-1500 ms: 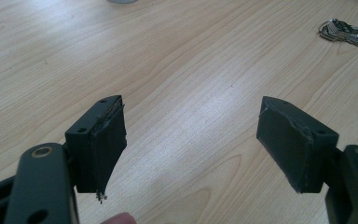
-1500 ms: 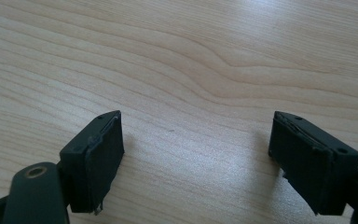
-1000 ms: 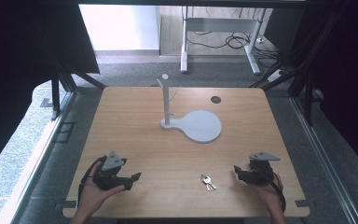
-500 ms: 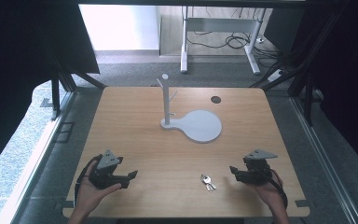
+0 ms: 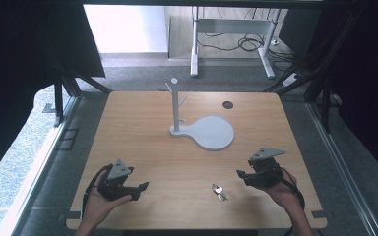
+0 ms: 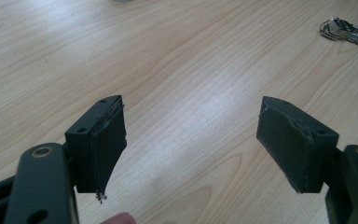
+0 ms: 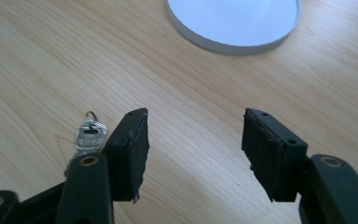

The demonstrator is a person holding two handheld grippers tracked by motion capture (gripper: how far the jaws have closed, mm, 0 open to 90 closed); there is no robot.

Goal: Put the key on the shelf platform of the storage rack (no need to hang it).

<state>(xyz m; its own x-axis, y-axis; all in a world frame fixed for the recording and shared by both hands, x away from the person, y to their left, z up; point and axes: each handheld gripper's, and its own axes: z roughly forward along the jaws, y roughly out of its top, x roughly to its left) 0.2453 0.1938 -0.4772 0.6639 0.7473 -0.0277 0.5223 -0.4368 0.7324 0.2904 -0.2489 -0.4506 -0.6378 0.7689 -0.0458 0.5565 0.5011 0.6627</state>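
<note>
Wood table (image 5: 142, 128), grey stand (image 5: 204, 129) mid-back. Keys (image 5: 219, 191) flat near front edge, between your grippers, nearer right. Left gripper (image 6: 191, 140) spread wide, empty. Right gripper (image 7: 193, 149) spread, empty, keys just beside. Keys look light, hard, slippery, loose; pinch at ring.

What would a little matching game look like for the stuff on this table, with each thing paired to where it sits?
Things:
1. keys
2. white stand
3. dark round hole
4. left gripper

Places:
A. far side of the table, right of the stand's post
B. near edge, between the two grippers
C. middle of the table, its round base reaching right
D. near left corner, held in a hand, jaws apart

Pairs: 1-B, 2-C, 3-A, 4-D
</note>
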